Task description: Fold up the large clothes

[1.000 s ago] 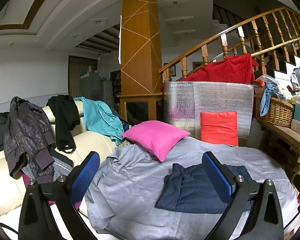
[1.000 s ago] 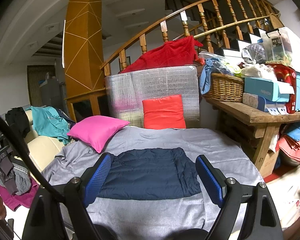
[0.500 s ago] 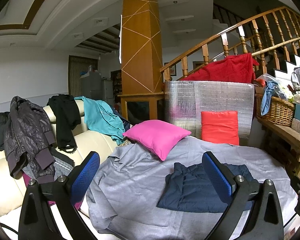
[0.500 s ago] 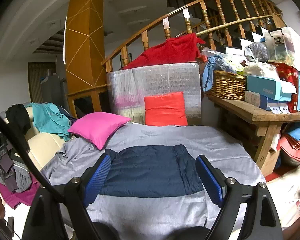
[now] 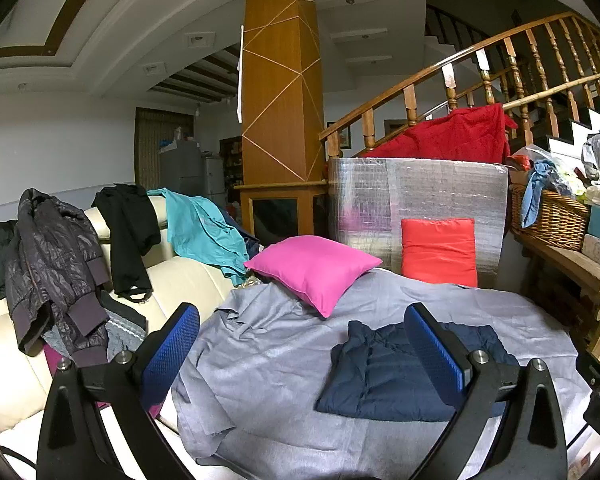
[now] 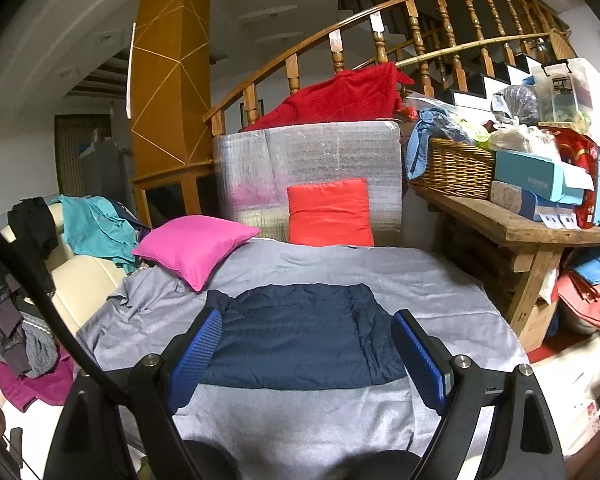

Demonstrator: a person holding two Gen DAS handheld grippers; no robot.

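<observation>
- Your wicker basket (image 6: 454,168) sits on the wooden table (image 6: 512,228) at the right, with a blue cloth (image 6: 420,140) draped over its rim and bags heaped in it; what else it holds you cannot tell.
- Beside the basket on that table you have stacked boxes (image 6: 540,184) and a clear plastic tub (image 6: 572,88).
- The folded navy quilted jacket (image 6: 300,332) lies flat on the grey sheet (image 6: 440,280), near its front edge.
- Your left hand-held gripper (image 5: 304,348) hangs above the sheet with its blue pads spread wide, gripping nothing.
- Your right hand-held gripper (image 6: 306,356) hangs over the jacket's near edge, pads likewise wide apart and free of cloth.
- You have two cushions: one pink cushion (image 5: 312,268) on the sheet's far left corner, one red cushion (image 5: 438,250) propped against a silver foil panel (image 5: 416,196).
- Draped on the cream sofa (image 5: 188,276) you can count a dark puffer jacket (image 5: 52,264), a black garment (image 5: 130,232) and a teal garment (image 5: 204,232).
- One red blanket (image 5: 448,136) hangs over the stair railing.
</observation>
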